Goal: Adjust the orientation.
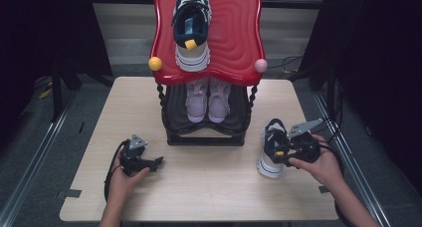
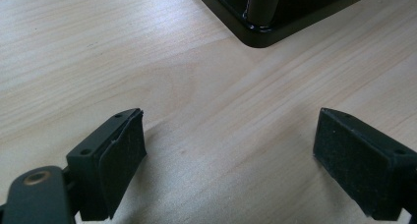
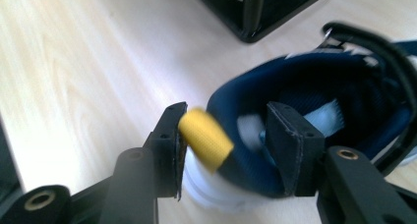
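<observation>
My left gripper [image 1: 158, 162] rests low over the bare table [image 1: 199, 187], jaws spread wide with nothing between them, idle in front of the black base of the rack [image 1: 206, 137]. On that rack the job looks half done: one navy and white shoe [image 1: 191, 30] already sits on the red top shelf [image 1: 239, 33], and a pale pink pair [image 1: 208, 100] fills the dark lower shelf. The matching navy shoe [image 1: 272, 150] stands on the table at the right, just beside the rack. My right gripper [image 3: 228, 145] straddles its heel, one jaw inside the collar, the other outside by the yellow pull tab [image 3: 206, 140]; the pads look parted, not pressing. I judge what is left is to grip, lift and set it beside its mate
</observation>
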`<state>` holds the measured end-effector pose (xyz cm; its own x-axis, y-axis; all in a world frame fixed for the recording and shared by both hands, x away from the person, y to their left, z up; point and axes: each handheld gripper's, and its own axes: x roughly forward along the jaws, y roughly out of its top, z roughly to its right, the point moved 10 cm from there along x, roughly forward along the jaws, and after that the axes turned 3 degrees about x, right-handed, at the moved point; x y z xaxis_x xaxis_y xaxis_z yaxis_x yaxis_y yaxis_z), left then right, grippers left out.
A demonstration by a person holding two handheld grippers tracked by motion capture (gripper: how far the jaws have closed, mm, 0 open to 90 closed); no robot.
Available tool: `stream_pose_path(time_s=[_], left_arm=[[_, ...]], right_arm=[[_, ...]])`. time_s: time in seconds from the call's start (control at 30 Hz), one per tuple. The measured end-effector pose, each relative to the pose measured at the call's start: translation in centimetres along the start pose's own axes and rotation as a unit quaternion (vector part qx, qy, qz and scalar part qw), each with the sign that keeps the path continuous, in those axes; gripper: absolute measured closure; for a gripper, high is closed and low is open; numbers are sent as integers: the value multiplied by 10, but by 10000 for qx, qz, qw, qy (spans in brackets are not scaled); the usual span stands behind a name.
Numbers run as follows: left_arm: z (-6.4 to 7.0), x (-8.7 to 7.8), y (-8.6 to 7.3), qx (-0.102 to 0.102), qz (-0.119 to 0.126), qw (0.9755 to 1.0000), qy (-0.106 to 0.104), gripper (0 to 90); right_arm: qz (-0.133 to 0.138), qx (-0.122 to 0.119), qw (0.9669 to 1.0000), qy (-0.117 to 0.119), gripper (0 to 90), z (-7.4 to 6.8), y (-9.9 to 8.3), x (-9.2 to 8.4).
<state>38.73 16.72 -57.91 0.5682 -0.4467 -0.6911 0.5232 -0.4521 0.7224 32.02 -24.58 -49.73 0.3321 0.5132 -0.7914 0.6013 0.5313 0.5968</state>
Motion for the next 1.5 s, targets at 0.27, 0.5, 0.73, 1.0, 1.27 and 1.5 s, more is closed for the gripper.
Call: stream_pose_path(time_s=[0.27, 0.5, 0.73, 1.0, 1.27, 1.5], left_arm=[[0, 0, 0, 3, -1, 10000, 1, 118], [0, 0, 0, 2, -2, 10000, 0, 118], [0, 0, 0, 2, 0, 10000, 0, 118], [1, 0, 0, -40, 21, 10000, -3, 118], [1, 0, 0, -47, 25, 10000, -5, 117], [1, 0, 0, -45, 25, 10000, -6, 117]], right_arm=[[-454, -249, 9987, 6, 512, 0, -3, -1], [-990, -552, 9936, -3, 537, 1, -3, 2], [-1451, -836, 9859, -29, 551, 0, -1, 6], [-2063, -1067, 9727, -10, 553, -2, -1, 11], [-2480, -905, 9645, -12, 549, -2, -2, 19], [-2687, -712, 9606, 38, 547, -2, -5, 24]])
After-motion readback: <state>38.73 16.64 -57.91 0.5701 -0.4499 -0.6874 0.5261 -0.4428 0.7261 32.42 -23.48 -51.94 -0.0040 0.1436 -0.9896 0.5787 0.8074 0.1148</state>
